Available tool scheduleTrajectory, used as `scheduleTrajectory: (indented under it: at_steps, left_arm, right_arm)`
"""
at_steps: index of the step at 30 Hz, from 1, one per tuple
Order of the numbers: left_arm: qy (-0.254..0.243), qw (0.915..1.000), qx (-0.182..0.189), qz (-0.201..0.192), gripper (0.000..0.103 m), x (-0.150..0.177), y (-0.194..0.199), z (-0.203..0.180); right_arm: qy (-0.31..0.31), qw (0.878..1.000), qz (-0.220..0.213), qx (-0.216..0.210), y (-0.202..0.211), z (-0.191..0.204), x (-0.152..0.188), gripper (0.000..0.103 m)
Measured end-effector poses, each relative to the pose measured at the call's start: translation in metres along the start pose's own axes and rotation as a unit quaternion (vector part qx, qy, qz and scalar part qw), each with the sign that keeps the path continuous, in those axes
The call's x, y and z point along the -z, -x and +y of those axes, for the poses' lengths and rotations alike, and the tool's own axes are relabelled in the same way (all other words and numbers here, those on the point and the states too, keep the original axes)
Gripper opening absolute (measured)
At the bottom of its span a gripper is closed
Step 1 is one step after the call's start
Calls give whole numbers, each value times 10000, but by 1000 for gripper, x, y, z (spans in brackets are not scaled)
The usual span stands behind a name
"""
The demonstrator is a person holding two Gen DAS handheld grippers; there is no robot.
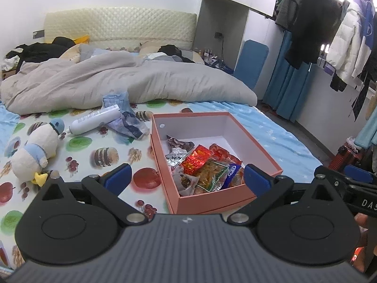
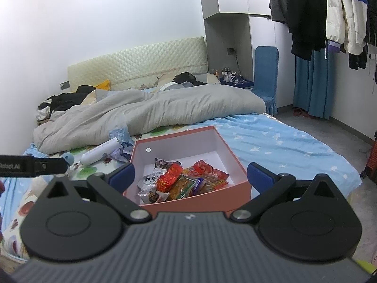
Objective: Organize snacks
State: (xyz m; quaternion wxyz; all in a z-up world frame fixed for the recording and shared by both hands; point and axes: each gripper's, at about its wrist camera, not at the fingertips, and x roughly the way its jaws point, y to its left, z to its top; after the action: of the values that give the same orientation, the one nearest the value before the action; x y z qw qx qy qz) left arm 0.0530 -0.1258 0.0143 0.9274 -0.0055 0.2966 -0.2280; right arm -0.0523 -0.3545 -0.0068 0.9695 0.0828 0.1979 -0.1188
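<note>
1. Your left tool (image 1: 187, 176) hangs with its fingers spread wide and nothing between them. Your right tool (image 2: 190, 175) is the same: fingers apart, empty.

2. The snacks (image 1: 205, 167) are already piled in the near end of the pink box (image 1: 256, 146), which sits on the bed (image 1: 271, 136). I see no loose packet on the sheet outside it, so by my reading the gathering is largely done.

3. The relation that matters: the box lies straight ahead of both tools and just below them. From the left wrist view it sits slightly right of centre; from the right wrist view its near wall is directly under the gap between the fingers.

4. The box's long axis runs away from you towards the grey quilt (image 1: 117, 82), slightly skewed, with a near corner pointing at you.

5. Both tools seem about equally near; the right is squarer to the pile.

6. The white bottle (image 1: 94, 120), the crumpled bag (image 1: 129, 122) and the plush toy (image 1: 35, 151) lie to the left, apart from the box.
</note>
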Motion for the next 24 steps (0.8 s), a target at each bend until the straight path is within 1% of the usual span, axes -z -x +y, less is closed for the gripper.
scheduleTrajectory:
  at_steps: [8, 24]
  left_arm:
    - [-31, 9999, 125, -33, 103, 0, 4, -2]
    - [-22, 9998, 165, -97, 103, 1, 9, -3]
  right_arm:
    - [19, 10000, -1, 32, 1, 2, 1, 103]
    - [70, 10000, -19, 60, 1, 2, 1, 103]
